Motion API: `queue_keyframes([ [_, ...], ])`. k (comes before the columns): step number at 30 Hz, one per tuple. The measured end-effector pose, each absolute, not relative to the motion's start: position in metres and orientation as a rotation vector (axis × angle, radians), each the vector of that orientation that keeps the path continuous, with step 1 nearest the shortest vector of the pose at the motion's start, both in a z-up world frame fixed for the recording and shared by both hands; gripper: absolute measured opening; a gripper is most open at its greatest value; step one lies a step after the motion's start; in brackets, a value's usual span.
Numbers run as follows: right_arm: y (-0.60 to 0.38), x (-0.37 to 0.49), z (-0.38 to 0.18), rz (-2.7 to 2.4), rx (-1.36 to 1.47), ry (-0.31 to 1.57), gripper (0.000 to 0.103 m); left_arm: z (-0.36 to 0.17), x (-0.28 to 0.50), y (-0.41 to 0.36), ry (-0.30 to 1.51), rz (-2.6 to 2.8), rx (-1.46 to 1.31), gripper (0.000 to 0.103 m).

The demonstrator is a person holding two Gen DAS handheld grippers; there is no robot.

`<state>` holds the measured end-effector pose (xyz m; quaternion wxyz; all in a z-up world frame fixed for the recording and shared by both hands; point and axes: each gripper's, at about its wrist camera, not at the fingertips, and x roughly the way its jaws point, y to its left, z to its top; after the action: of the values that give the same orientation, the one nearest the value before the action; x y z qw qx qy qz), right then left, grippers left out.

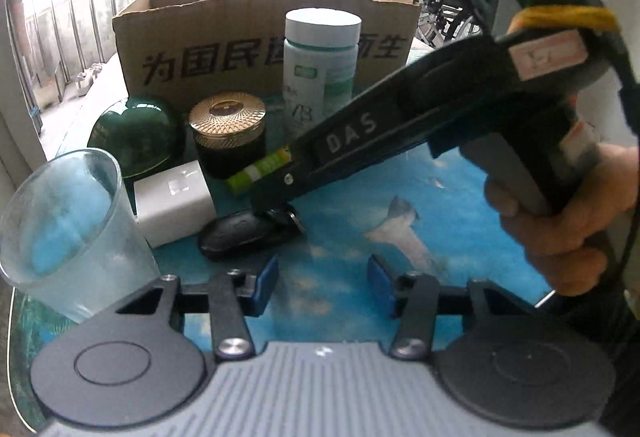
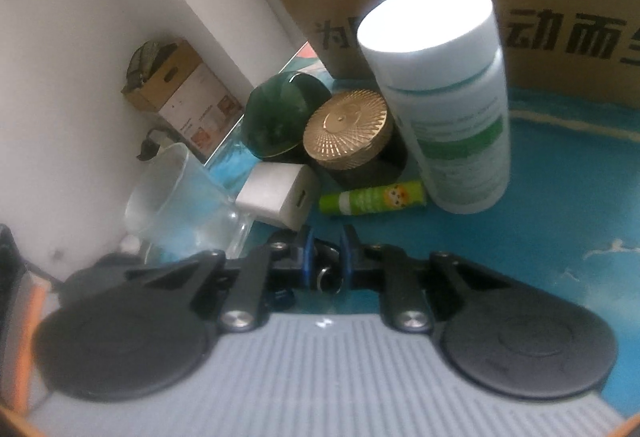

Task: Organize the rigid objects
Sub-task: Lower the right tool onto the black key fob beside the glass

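The right gripper (image 2: 325, 265) has its blue-padded jaws clamped on the ringed end of a smooth, black, pebble-shaped key fob (image 1: 248, 233), which lies flat on the desk (image 1: 460, 205), a glossy surface printed with a blue sea-and-sky pattern. Seen from the left wrist, that gripper reaches in from the upper right as a long black wedge, held by a hand (image 1: 568, 217).

The left gripper (image 1: 323, 283) hovers just in front of the fob with its jaws apart and nothing between them; only bare blue desk shows in the gap.

Behind the fob the things stand crowded. A clear, faintly frosted tapered cup (image 1: 68, 233) sits at the left edge of the desk, touching or nearly touching a white, matte, rounded-cornered charger block (image 1: 172, 201). A slim green tube (image 1: 256, 171) lies on its side next to the block. Further back stand a glossy dark-green dome (image 1: 136, 135), a dark glass jar with a ribbed gold lid (image 1: 228, 131), and a tall white plastic bottle (image 1: 320, 69) with a flat cap and green label. A brown corrugated cardboard box (image 1: 200, 49), open-topped with a ragged upper edge and black printed characters, closes off the rear.

To the right of the fob and the bottle the desk lies open and uncluttered
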<state>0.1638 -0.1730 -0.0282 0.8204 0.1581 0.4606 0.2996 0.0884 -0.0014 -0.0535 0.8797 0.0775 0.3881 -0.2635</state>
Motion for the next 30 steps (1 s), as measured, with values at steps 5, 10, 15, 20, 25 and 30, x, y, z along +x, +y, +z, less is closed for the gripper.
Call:
queue_keyframes([
  [5,-0.172,0.167,-0.034,0.669,0.37,1.01,0.013,-0.052,0.091,0.004,0.823,-0.544,0.14,0.052],
  [10,-0.175,0.161,-0.034,0.701,0.381,1.055,0.013,-0.05,0.088,0.009,0.848,-0.559,0.123,0.061],
  [15,-0.179,0.152,-0.04,0.738,0.436,1.13,0.014,-0.049,0.082,0.013,0.867,-0.567,0.132,0.065],
  [20,-0.191,0.151,-0.034,0.7,0.46,1.103,0.016,-0.048,0.082,0.013,0.872,-0.538,0.128,0.065],
  [25,-0.185,0.163,-0.043,0.706,0.507,1.138,0.02,-0.049,0.085,0.012,0.858,-0.522,0.118,0.064],
  [30,-0.182,0.16,-0.043,0.715,0.526,1.151,0.021,-0.049,0.088,0.012,0.852,-0.534,0.114,0.065],
])
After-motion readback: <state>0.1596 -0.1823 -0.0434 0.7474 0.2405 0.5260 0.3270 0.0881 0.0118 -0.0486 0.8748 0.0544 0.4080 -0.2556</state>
